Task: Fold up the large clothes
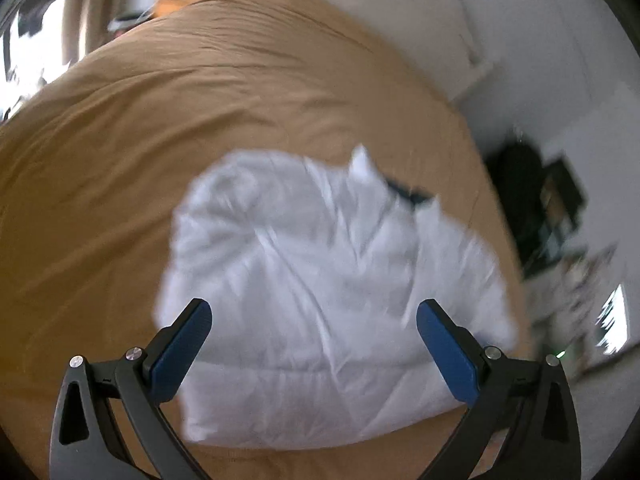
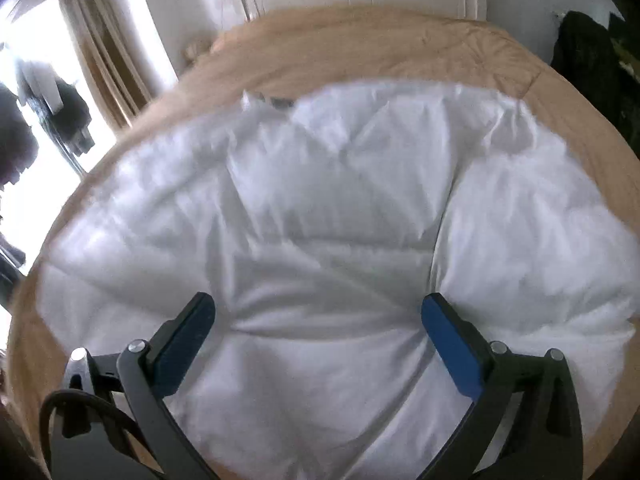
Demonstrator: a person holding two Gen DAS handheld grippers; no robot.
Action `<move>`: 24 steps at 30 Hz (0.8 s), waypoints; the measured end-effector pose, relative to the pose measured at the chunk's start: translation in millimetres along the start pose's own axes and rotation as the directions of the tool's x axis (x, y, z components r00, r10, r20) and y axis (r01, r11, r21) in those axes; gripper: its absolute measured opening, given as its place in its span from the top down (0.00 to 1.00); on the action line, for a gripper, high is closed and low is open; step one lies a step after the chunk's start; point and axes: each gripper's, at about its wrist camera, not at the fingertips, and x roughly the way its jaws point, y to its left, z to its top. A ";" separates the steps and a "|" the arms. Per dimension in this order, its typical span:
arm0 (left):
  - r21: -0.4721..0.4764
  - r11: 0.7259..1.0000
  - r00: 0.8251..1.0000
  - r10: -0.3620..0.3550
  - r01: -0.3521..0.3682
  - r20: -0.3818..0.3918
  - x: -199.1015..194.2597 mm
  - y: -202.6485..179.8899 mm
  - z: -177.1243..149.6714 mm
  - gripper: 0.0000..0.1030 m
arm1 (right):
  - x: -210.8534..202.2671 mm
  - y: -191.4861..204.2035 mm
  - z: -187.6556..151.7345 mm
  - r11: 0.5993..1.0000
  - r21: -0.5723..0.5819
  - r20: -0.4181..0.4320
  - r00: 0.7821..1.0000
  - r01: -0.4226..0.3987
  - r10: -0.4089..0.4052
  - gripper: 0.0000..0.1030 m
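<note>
In the left wrist view, the left gripper (image 1: 314, 312) is held above the bed with its two blue-padded fingers (image 1: 188, 344) spread wide, and nothing is between them. Under it lies the white garment (image 1: 320, 288), a crumpled piece of cloth with many creases, resting on the tan bedcover (image 1: 200, 120). The garment sits on the near part of the bed, toward the right edge. At its far side a small dark patch (image 1: 408, 192) shows, maybe a label or collar part, but it is too blurred to read any writing. Behind the bed stands a white wall (image 1: 520, 60), and to the right there is some dark furniture (image 1: 532, 200), also blurred.

In the right wrist view, the right gripper (image 2: 318, 312) is also wide apart, with its fingers (image 2: 452, 348) low over the white garment (image 2: 320, 220) and empty. Whether the fingertips touch the cloth I cannot tell. Here the garment fills most of the picture, with folds running toward the middle between the fingers. The tan bedcover (image 2: 380, 40) shows around it at the far and left sides. A beige curtain (image 2: 100, 52) hangs beside a bright window (image 2: 24, 92) at the left. A black cable (image 2: 80, 412) loops by the left finger. No brand or readable text is visible in either view.
</note>
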 end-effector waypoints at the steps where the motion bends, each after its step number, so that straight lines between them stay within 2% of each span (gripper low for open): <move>1: 0.066 0.997 1.000 0.028 -0.028 0.010 14.1 -15.0 -10.1 0.03 | -6.2 1.9 2.5 1.000 0.001 0.015 1.000 -0.006 0.006 0.00; 3: 0.186 0.979 0.996 0.078 -0.084 0.042 37.2 -40.8 -21.8 0.03 | -17.5 1.4 18.4 1.000 -0.008 0.045 0.999 -0.001 0.002 0.00; 4: 0.249 0.960 0.991 0.118 -0.128 0.057 56.1 -55.1 -24.7 0.03 | -18.1 3.7 26.8 1.000 -0.014 0.053 0.999 0.003 -0.003 0.00; 5: 0.279 0.946 0.986 0.153 -0.164 0.061 71.2 -61.1 -24.6 0.03 | -9.8 7.2 34.8 1.000 -0.022 0.050 0.999 0.013 -0.012 0.00; 7: 0.302 0.916 0.964 0.263 -0.265 0.048 104.1 -61.9 -20.2 0.00 | 19.8 -2.2 61.8 0.998 -0.039 -0.001 0.998 0.056 -0.056 0.00; 8: 0.301 0.911 0.958 0.282 -0.282 0.044 116.1 -55.7 -15.8 0.00 | 36.5 -2.1 69.2 0.994 -0.049 -0.035 0.995 0.095 -0.097 0.00; 10: 0.257 0.921 0.956 0.290 -0.293 0.048 127.2 -38.8 -4.9 0.00 | 69.1 -22.2 75.4 0.967 -0.093 -0.118 0.962 0.235 -0.245 0.00; 11: 0.221 0.925 0.950 0.308 -0.309 0.040 128.6 -30.1 2.0 0.00 | 80.8 -32.7 78.8 0.956 -0.102 -0.146 0.946 0.277 -0.289 0.00; 12: 0.204 0.922 0.944 0.329 -0.330 0.036 126.7 -22.6 7.9 0.00 | 89.6 -46.1 81.8 0.958 -0.076 -0.169 0.943 0.277 -0.286 0.00; 13: 0.196 0.912 0.932 0.361 -0.361 0.040 123.8 -16.6 12.1 0.00 | 88.9 -62.4 85.7 0.956 -0.038 -0.179 0.939 0.291 -0.293 0.00; 15: 0.171 0.875 0.891 0.451 -0.452 0.050 116.9 2.7 20.5 0.00 | 78.3 -86.7 91.0 0.930 0.002 -0.178 0.916 0.367 -0.361 0.00; 16: 0.147 0.876 0.887 0.459 -0.460 0.045 112.4 12.0 24.1 0.00 | 73.7 -96.1 92.5 0.915 0.001 -0.179 0.901 0.403 -0.396 0.00; 17: 0.103 0.885 0.890 0.454 -0.455 0.034 100.3 26.9 26.7 0.00 | 66.1 -108.3 92.1 0.897 0.000 -0.184 0.882 0.441 -0.434 0.00; 18: 0.064 0.893 0.895 0.444 -0.445 0.031 88.0 36.5 26.6 0.03 | 60.8 -115.5 91.8 0.890 0.005 -0.184 0.875 0.456 -0.447 0.00; 19: 0.013 0.910 0.910 0.413 -0.413 0.034 68.9 49.9 24.8 0.03 | 48.9 -124.4 89.4 0.888 0.025 -0.179 0.876 0.460 -0.448 0.00; 20: -0.035 0.940 0.939 0.341 -0.340 0.053 45.5 63.0 19.1 0.03 | 32.5 -131.7 84.9 0.897 0.054 -0.157 0.891 0.439 -0.427 0.00; 21: -0.062 0.959 0.957 0.279 -0.275 0.073 28.7 72.2 13.0 0.02 | 13.4 -137.9 78.1 0.916 0.084 -0.132 0.915 0.393 -0.381 0.00; 22: -0.093 0.982 0.980 0.176 -0.167 0.095 3.7 86.0 -0.6 0.01 | -7.4 -144.4 67.5 0.937 0.116 -0.106 0.942 0.330 -0.319 0.00; 23: -0.111 0.987 0.986 0.125 -0.112 0.110 -8.8 93.2 -10.1 0.00 | -22.6 -149.6 56.8 0.952 0.139 -0.093 0.961 0.272 -0.261 0.00; 24: -0.140 0.989 0.991 0.058 -0.042 0.117 -23.5 105.7 -26.5 0.00 | -40.0 -157.6 40.0 0.967 0.178 -0.089 0.982 0.182 -0.169 0.00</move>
